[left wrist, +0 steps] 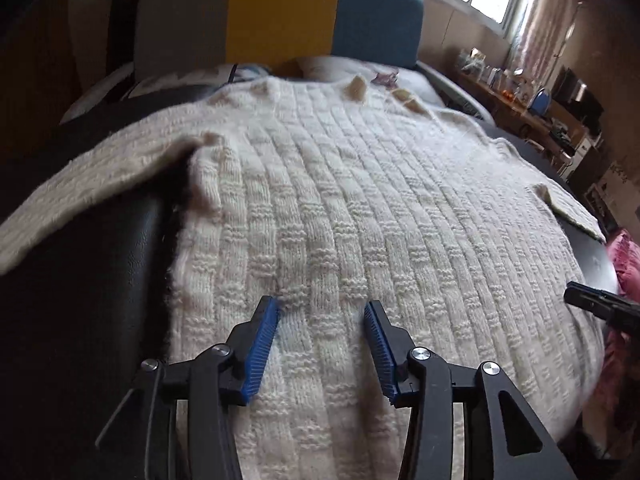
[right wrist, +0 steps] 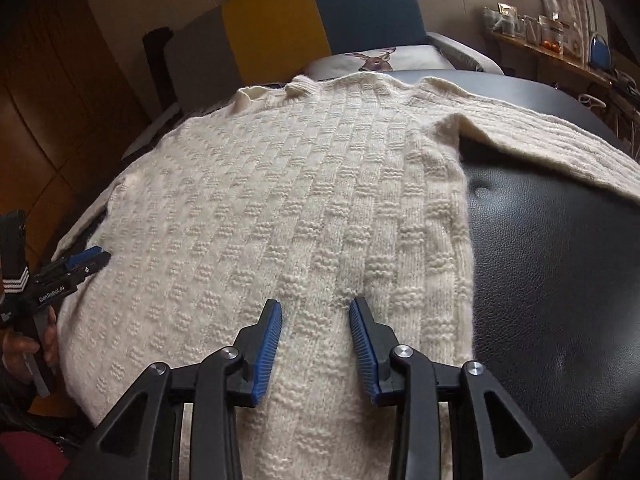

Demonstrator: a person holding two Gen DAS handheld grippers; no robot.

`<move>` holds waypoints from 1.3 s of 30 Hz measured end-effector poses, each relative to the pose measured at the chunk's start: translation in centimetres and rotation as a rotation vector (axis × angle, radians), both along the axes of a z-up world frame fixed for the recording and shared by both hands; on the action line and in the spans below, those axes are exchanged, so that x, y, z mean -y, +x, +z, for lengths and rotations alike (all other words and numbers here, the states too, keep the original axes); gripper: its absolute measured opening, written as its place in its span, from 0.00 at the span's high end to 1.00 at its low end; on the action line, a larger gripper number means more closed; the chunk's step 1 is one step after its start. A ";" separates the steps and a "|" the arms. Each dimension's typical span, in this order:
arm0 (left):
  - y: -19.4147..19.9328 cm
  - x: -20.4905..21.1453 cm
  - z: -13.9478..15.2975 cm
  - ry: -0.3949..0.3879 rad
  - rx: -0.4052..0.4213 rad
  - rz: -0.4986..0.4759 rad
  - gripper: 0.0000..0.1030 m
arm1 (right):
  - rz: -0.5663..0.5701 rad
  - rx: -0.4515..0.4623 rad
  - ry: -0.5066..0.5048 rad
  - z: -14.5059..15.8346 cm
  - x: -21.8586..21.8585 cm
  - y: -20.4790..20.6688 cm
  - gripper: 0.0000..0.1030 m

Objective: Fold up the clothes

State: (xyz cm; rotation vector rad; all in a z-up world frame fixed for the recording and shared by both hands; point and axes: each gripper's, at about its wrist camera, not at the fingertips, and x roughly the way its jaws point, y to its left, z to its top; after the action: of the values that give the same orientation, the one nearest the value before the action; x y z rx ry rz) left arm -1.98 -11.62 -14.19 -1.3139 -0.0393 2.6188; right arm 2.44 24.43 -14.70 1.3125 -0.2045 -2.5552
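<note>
Lying flat under both jaws is a cream sweater (left wrist: 340, 200) on a black table (right wrist: 552, 260). The left gripper (left wrist: 322, 312) and right gripper (right wrist: 316, 312) are both open, holding nothing.

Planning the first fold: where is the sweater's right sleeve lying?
In the right wrist view the sleeve stretches out to the right from the sweater, lying flat across the black cushion.
</note>
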 end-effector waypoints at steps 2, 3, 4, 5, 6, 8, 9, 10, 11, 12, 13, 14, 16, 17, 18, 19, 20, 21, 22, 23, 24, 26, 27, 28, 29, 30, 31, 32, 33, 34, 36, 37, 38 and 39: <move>0.5 0.1 -0.2 -0.033 -0.048 -0.013 0.52 | 0.005 0.000 0.010 0.1 0.0 -0.1 0.65; 0.5 0.2 -0.1 -0.045 -0.055 -0.015 0.52 | 0.004 0.001 0.006 0.2 0.0 -0.1 0.65; 0.3 0.1 0.0 -0.053 -0.052 -0.014 0.52 | 0.002 0.002 0.004 0.3 -0.1 -0.1 0.65; 0.1 0.1 0.2 -0.052 -0.042 -0.010 0.52 | -0.007 0.008 0.005 0.5 -0.1 -0.1 0.65; 0.2 0.3 0.5 -0.037 -0.026 0.002 0.52 | -0.013 0.012 0.007 0.7 0.0 0.0 0.65; 0.7 0.9 1.3 0.022 -0.009 0.028 0.52 | 0.002 0.002 0.012 1.3 0.8 0.1 0.65; 1.3 1.2 1.7 0.039 -0.013 0.037 0.52 | 0.032 -0.010 0.003 1.6 1.5 0.2 0.65; 2.1 1.6 2.2 0.045 -0.023 0.044 0.52 | 0.065 -0.020 0.000 1.8 2.4 0.4 0.65; 3.0 1.9 2.6 0.052 -0.034 0.049 0.52 | 0.098 -0.029 -0.001 2.0 3.3 0.5 0.65; 3.8 2.3 2.9 0.062 -0.043 0.053 0.52 | 0.133 -0.032 0.008 2.1 4.4 0.4 0.65; 4.5 2.7 3.1 0.069 -0.047 0.058 0.52 | 0.167 -0.028 0.019 2.1 5.6 0.4 0.64; 5.1 2.9 3.2 0.083 -0.044 0.062 0.52 | 0.201 -0.023 0.028 2.0 6.7 0.3 0.64; 6.1 3.4 3.0 0.119 -0.026 0.065 0.52 | 0.273 -0.002 0.032 1.4 8.5 0.6 0.64; 6.4 3.4 2.7 0.134 -0.010 0.061 0.52 | 0.298 0.008 0.054 1.0 9.1 1.0 0.64; 6.6 3.3 2.2 0.131 0.011 0.059 0.52 | 0.312 0.000 0.089 0.6 9.3 1.4 0.64; 6.6 3.2 1.5 0.119 0.040 0.059 0.52 | 0.325 -0.024 0.100 0.5 9.2 1.9 0.64; 6.6 3.2 1.1 0.109 0.052 0.057 0.53 | 0.326 -0.024 0.089 0.4 8.8 2.0 0.64; 6.7 3.3 0.8 0.100 0.052 0.054 0.53 | 0.318 -0.017 0.062 0.5 8.3 1.9 0.64; 6.7 3.3 0.5 0.090 0.052 0.052 0.53 | 0.307 -0.006 0.044 0.6 8.2 1.5 0.64; 6.7 3.4 0.4 0.089 0.055 0.052 0.53 | 0.296 0.005 0.026 0.8 8.1 1.1 0.64; 6.4 3.5 0.5 0.096 0.063 0.057 0.53 | 0.285 0.016 0.007 0.9 8.0 0.7 0.64; 5.7 3.7 1.0 0.115 0.077 0.069 0.53 | 0.263 0.038 -0.029 1.3 7.8 -0.1 0.64; 5.1 3.7 1.5 0.128 0.068 0.073 0.53 | 0.254 0.045 -0.044 1.5 7.8 -0.5 0.64; 4.3 3.7 2.0 0.143 0.051 0.075 0.53 | 0.255 0.030 -0.035 1.8 7.9 -1.2 0.64; 3.5 3.7 2.5 0.158 0.034 0.077 0.52 | 0.254 0.015 -0.020 2.2 8.2 -2.0 0.64; 2.5 3.6 3.0 0.170 0.019 0.075 0.52 | 0.251 0.001 -0.005 2.6 8.4 -2.8 0.63; 1.3 3.3 3.5 0.182 0.005 0.065 0.52 | 0.240 -0.009 0.006 2.8 8.4 -3.7 0.62; 0.1 3.0 3.9 0.195 -0.011 0.052 0.52 | 0.218 0.002 0.021 2.5 8.4 -4.6 0.60; -1.2 2.7 4.2 0.198 -0.019 0.040 0.52 | 0.196 0.013 0.037 2.2 8.4 -5.5 0.60; -2.5 2.2 4.3 0.196 -0.021 0.030 0.52 | 0.177 0.023 0.051 1.8 8.4 -6.2 0.59; -5.0 1.5 3.8 0.175 -0.011 0.018 0.52 | 0.165 0.022 0.070 0.8 7.9 -6.3 0.59; -6.2 1.2 3.2 0.158 0.009 0.020 0.52 | 0.161 0.020 0.077 0.3 7.6 -6.4 0.59; -7.1 1.2 2.1 0.135 0.047 0.036 0.52 | 0.173 0.008 0.072 0.2 7.5 -6.1 0.59; -7.9 1.4 0.9 0.110 0.091 0.059 0.53 | 0.182 0.000 0.063 0.1 7.3 -5.9 0.59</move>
State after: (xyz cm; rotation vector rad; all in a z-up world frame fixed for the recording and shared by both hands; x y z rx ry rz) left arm -9.91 -13.03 -13.32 -1.4132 -0.2361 2.5619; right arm -3.42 17.17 -14.63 1.2893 -0.0037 -2.4269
